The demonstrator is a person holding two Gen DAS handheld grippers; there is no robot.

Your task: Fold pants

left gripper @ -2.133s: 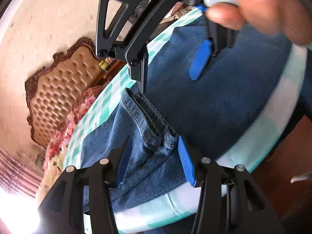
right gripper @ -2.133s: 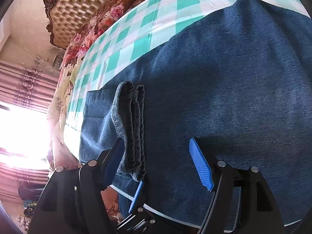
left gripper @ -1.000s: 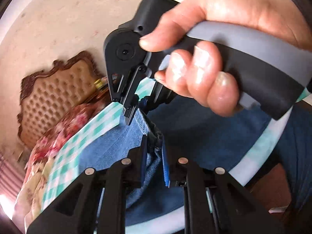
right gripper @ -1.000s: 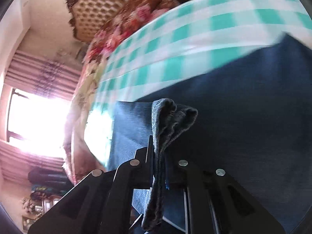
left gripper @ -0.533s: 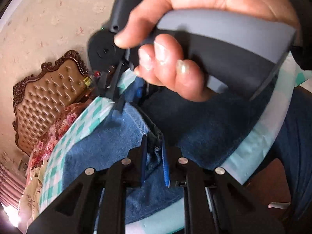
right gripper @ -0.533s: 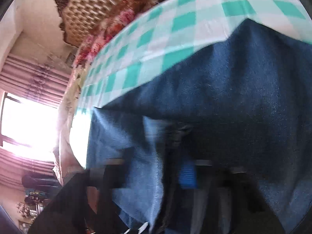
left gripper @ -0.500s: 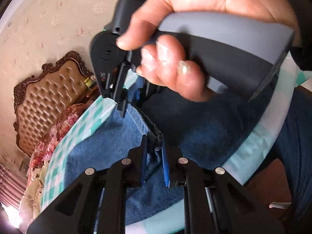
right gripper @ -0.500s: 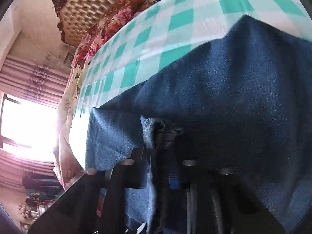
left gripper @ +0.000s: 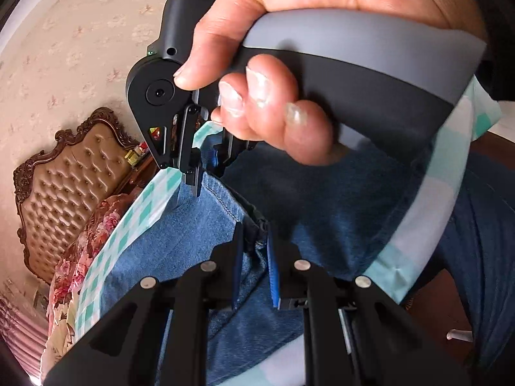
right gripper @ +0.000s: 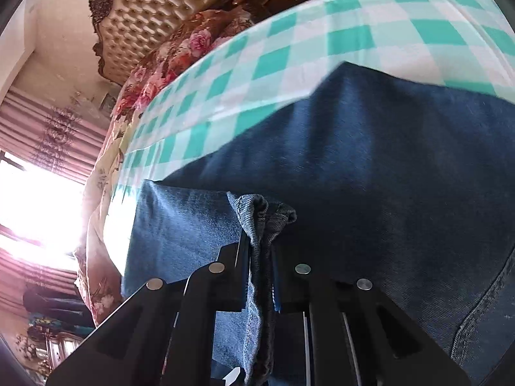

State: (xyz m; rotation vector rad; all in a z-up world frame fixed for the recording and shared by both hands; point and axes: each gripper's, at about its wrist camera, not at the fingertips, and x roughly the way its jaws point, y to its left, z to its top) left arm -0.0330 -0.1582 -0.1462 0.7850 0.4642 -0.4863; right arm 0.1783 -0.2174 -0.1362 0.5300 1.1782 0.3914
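Observation:
The blue denim pants (left gripper: 180, 238) lie on a table with a green-and-white checked cloth (right gripper: 289, 54). My left gripper (left gripper: 254, 241) is shut on the hem edge of the pants and holds it lifted off the table. My right gripper (right gripper: 260, 244) is shut on the same hem further along; the pinched denim bunches above its tips. In the left wrist view the right gripper (left gripper: 196, 173) shows with a hand (left gripper: 289, 64) around its handle, just beyond my left fingers. The darker part of the pants (right gripper: 386, 167) spreads flat ahead.
A tufted tan headboard (left gripper: 61, 173) and a floral bedspread (right gripper: 180, 51) stand beyond the table. A bright window with pink curtains (right gripper: 35, 199) is at the left. The table's near edge (left gripper: 415, 241) and brown floor (left gripper: 434, 299) lie to the right.
Both grippers closed on the hem about two seconds ago and have lifted it. Since half a second ago the right gripper and hand moved slightly closer and higher in the left view.

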